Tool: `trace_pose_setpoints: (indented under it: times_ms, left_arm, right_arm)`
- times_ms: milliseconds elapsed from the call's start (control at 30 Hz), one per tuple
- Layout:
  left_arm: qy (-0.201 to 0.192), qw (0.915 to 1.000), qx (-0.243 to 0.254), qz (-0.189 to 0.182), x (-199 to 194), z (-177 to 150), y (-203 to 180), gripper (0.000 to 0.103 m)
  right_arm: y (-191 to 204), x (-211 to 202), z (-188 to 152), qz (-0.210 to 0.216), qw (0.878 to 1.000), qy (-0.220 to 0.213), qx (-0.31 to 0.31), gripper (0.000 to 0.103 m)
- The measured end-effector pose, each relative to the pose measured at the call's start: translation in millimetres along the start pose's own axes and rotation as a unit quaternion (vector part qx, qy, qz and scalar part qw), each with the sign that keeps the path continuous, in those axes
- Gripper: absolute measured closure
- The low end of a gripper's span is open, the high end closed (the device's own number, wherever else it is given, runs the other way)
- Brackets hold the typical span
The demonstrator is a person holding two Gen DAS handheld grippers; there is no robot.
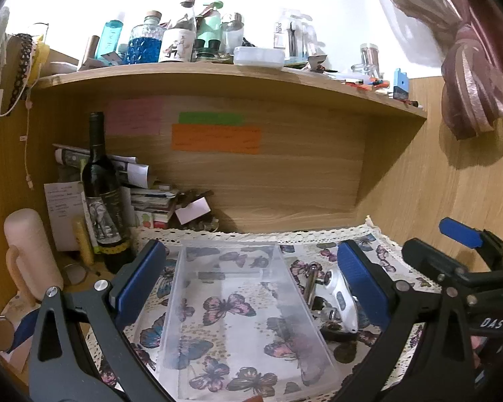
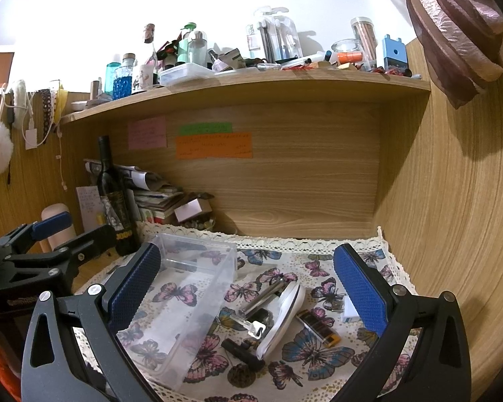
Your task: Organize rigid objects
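Clear plastic bin (image 2: 198,305) and small rigid items on the butterfly-print cloth (image 2: 318,351).
Bin rectangular, transparent, empty; left gripper (image 1: 251,284) and right gripper (image 2: 248,288) both have fingers apart.

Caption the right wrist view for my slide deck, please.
Open right gripper above small items beside an empty clear bin on butterfly cloth.

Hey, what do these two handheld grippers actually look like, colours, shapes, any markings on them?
Both match. The left gripper and right gripper each have a black frame with triangular cut-outs and silver screw heads. Their fingers are flat blue pads with a fine dimpled texture. Seen from the left wrist view, the right gripper's body carries white lettering reading DAS. No cables or sleeves show.
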State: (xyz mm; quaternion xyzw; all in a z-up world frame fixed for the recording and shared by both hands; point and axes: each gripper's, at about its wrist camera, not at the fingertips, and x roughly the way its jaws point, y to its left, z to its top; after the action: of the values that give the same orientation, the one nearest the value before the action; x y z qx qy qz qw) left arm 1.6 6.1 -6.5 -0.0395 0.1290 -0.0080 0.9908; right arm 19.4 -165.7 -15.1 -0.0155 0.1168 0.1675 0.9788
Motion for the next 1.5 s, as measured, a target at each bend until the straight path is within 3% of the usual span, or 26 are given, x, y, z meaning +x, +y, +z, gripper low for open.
trace_pose_setpoints:
  times_ms: [200, 267, 400, 567, 667, 767, 900, 1133, 1267, 1500]
  left_arm:
    - [0.017, 0.9998, -0.004, -0.005, 8.8, -0.7, 6.4, 0.000]
    - [0.027, 0.9996, -0.005, 0.001, 12.6, -0.9, 13.6, 0.013]
    - [0.065, 0.9972, -0.013, 0.034, 27.3, -2.7, 41.7, 0.027]
    - [0.148, 0.9867, -0.014, 0.066, 54.6, -11.9, 82.1, 0.043]
    - [0.190, 0.9789, -0.015, 0.074, 67.9, -20.0, 100.0, 0.050]
    - [0.233, 0.9702, -0.023, 0.062, 80.8, -27.7, 110.3, 0.061]
    - [0.271, 0.9617, -0.033, 0.025, 90.8, -30.3, 112.0, 0.065]
    - [0.310, 0.9504, -0.027, -0.008, 104.1, -30.1, 105.5, 0.075]
    - [0.329, 0.9439, -0.012, -0.019, 111.9, -30.5, 99.0, 0.086]
    - [0.392, 0.9193, -0.009, -0.029, 135.3, -51.8, 92.4, 0.091]
  right_arm:
    - [-3.7, 7.9, -3.0, -0.001, 1.000, 0.003, 0.002, 0.000]
    - [-8.6, 14.2, -3.5, -0.002, 1.000, 0.013, 0.008, 0.000]
    - [-22.5, 28.4, -7.1, -0.007, 0.999, 0.043, 0.025, 0.017]
    - [-43.9, 48.9, -16.5, -0.022, 0.994, 0.091, 0.050, 0.037]
    - [-52.7, 58.2, -22.1, -0.032, 0.992, 0.112, 0.049, 0.040]
    - [-59.3, 65.4, -26.2, -0.049, 0.990, 0.127, 0.043, 0.040]
    - [-72.4, 77.8, -32.4, -0.067, 0.984, 0.157, 0.043, 0.040]
    - [-102.6, 97.2, -49.5, -0.083, 0.971, 0.215, 0.068, 0.046]
    - [-112.3, 108.5, -57.7, -0.096, 0.963, 0.242, 0.071, 0.049]
    - [-125.6, 136.5, -66.9, -0.112, 0.948, 0.287, 0.080, 0.059]
